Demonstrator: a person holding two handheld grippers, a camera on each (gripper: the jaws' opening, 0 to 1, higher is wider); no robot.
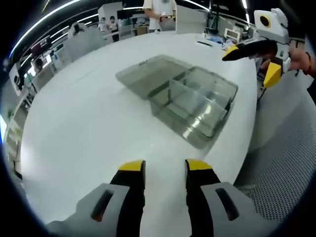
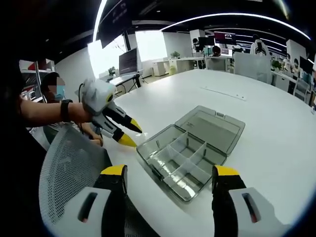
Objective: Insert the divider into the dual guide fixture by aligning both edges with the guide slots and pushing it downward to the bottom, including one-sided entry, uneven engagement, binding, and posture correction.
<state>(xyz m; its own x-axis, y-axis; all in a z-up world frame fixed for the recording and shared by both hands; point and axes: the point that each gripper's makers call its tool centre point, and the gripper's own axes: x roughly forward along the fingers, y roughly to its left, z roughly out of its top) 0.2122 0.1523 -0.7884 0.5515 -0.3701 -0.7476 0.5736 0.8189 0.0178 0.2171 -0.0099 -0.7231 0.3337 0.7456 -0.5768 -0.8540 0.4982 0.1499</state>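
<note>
Both grippers, left gripper [image 2: 129, 134] and right gripper [image 1: 247, 61], have white bodies, black jaws and yellow tips; a black wristband [image 2: 64, 110] is worn.

Open-plan office around a large white table

The white table [image 2: 276, 123] has a curved edge and a bare, glossy top, with a grey mesh chair back [image 2: 69, 168] pulled close beside it. Curved light strips [image 2: 237, 16] run across the dark ceiling, and a bright window [image 2: 150, 45] glows at the far wall. Beyond the table stand rows of white desks [image 2: 185, 63] with dark monitors [image 2: 128, 61]. On the far side, people [image 1: 159, 12] stand among more desks and partitions [image 1: 81, 44].
</note>
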